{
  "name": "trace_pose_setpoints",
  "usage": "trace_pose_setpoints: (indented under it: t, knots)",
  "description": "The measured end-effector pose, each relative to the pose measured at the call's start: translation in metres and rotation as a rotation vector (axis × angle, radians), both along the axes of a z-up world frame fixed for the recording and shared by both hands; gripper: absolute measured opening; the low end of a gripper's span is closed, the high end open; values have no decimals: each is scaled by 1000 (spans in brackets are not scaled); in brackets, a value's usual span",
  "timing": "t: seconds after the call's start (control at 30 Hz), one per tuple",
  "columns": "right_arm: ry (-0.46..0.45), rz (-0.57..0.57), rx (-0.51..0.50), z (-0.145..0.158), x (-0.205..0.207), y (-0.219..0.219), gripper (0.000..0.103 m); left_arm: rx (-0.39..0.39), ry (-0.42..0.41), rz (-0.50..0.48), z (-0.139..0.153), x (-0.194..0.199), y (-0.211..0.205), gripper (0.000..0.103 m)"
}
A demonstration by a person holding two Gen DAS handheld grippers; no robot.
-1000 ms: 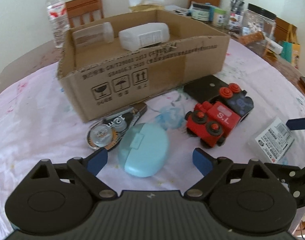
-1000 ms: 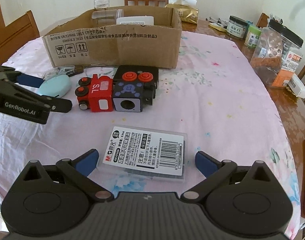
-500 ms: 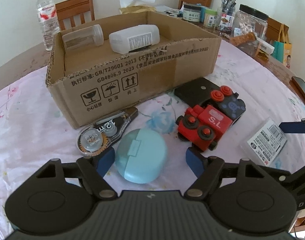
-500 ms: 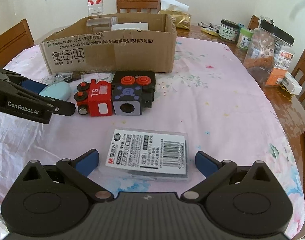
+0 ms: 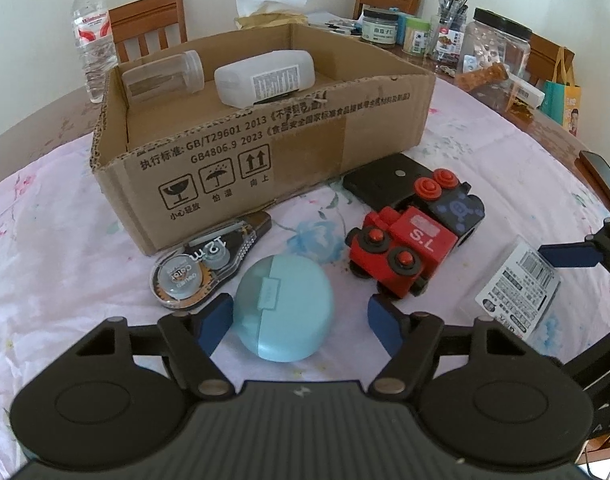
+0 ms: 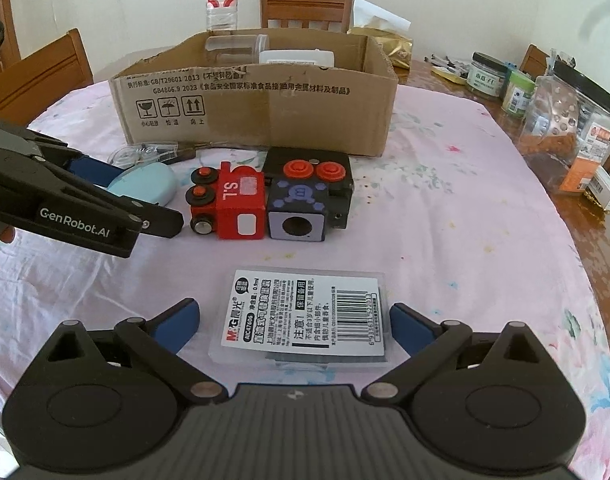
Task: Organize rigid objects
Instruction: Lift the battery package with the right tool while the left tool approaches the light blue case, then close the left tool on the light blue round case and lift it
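Since the earlier frame my left tongs (image 5: 295,322) narrowed, closing around the blue case (image 5: 283,314) at lower centre, right pad clear. Right tongs (image 6: 293,326) apart, straddling the refill pack (image 6: 305,312).

Both views are bright with soft daylight and mostly sharp. The shadows under the cardboard box (image 5: 265,152) are weak. Fisheye distortion bends the table (image 6: 485,220) edge, strongest around 3 and 9 o'clock. The corners are black. The far jars look slightly soft.
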State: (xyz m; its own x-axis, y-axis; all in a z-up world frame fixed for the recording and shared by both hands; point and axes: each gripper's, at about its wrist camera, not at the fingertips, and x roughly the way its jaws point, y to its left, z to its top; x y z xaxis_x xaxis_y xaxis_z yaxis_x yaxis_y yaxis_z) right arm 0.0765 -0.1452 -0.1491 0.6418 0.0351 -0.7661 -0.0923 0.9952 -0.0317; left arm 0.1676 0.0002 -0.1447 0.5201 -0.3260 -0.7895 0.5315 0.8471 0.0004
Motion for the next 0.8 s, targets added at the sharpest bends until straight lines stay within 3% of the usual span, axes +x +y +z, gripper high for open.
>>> trace_pose_setpoints:
  t: [0.17, 0.43, 0.67, 0.8]
  knots:
    - [0, 31, -2, 3, -1, 2, 92, -1, -1, -5, 0, 1, 0, 74]
    - [5, 53, -1, 3, -1, 0, 92, -8, -9, -10, -1, 3, 1, 73]
    - [24, 47, -1, 5, -2, 1, 92, -9, -12, 0, 2, 5, 2, 52]
    - [32, 47, 1, 7, -2, -1, 92, -7, -3, -9, 2, 6, 4, 52]
